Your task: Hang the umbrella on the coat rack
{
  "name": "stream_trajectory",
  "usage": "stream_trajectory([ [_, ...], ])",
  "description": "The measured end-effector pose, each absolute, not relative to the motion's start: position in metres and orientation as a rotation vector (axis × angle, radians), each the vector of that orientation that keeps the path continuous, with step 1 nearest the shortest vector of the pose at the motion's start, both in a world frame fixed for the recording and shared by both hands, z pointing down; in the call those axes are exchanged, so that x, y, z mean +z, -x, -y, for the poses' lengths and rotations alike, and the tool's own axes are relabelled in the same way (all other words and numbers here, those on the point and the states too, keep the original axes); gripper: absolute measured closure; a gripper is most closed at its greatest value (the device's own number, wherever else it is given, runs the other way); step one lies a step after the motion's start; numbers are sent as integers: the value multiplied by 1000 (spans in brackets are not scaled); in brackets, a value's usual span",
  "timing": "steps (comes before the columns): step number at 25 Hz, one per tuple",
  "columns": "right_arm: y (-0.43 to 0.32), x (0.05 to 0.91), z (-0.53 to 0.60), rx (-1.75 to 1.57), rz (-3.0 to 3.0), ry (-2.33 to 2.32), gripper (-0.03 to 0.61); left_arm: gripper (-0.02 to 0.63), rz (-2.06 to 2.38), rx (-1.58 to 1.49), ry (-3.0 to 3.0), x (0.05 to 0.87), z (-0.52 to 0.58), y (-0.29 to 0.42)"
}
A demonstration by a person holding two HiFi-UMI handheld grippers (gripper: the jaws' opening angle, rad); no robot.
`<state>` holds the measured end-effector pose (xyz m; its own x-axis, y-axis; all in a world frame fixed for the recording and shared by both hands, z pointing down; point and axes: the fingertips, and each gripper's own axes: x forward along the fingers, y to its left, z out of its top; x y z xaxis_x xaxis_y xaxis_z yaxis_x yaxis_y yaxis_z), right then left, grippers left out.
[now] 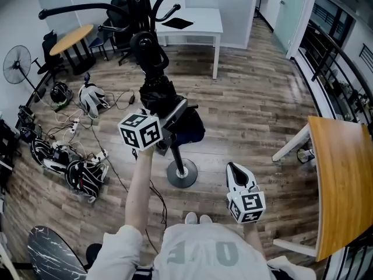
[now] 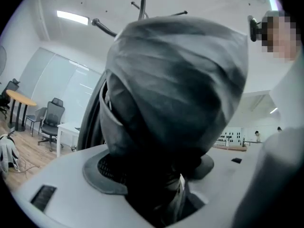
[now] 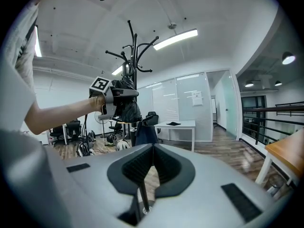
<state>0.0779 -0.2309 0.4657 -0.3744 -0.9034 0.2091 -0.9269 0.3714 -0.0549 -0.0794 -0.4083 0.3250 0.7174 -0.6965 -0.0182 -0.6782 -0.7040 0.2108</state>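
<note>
Left gripper (image 1: 173, 116) is clamping the folded black umbrella (image 1: 156, 95), which we are holding in the air close to the coat rack (image 1: 182, 174) pole, above its round base. Right gripper (image 1: 235, 169) is hanging lower, jaws together, empty. Wood-plank floor (image 1: 250, 104). White table (image 1: 198, 22) is standing beyond the rack. Helmets (image 1: 90, 98) and cables (image 1: 70, 127) are lying at left.

Shirt (image 1: 204, 251), lower centre of the head view: three large pale characters across the chest, upside down to the camera and creased; not reliably legible.

Left gripper (image 1: 166, 107) and right gripper (image 1: 235, 169): each cube carries black-and-white square coded markers, with no letters or numerals.

Paper sheet (image 3: 196, 98) on the glass partition, centre right of the right gripper view: print too small to read.

No other legible text.
</note>
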Motion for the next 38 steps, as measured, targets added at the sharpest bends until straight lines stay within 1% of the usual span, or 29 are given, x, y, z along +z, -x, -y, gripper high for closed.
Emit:
stream_trajectory([
  [4,-72,467,228,241,2485,-1644,548,305,1223,-236,-2680,326,408,97],
  [11,-69,468,228,244,2492,-1625,548,282,1427,-306,-2618,329,410,119],
  [22,-65,470,226,231,2503,-1589,548,282,1480,-333,-2563,345,397,133],
  [26,-63,469,226,226,2506,-1568,548,281,1453,-392,-2498,356,390,142],
  [38,-49,465,227,187,2541,-1522,548,282,1532,-326,-2530,346,377,156],
])
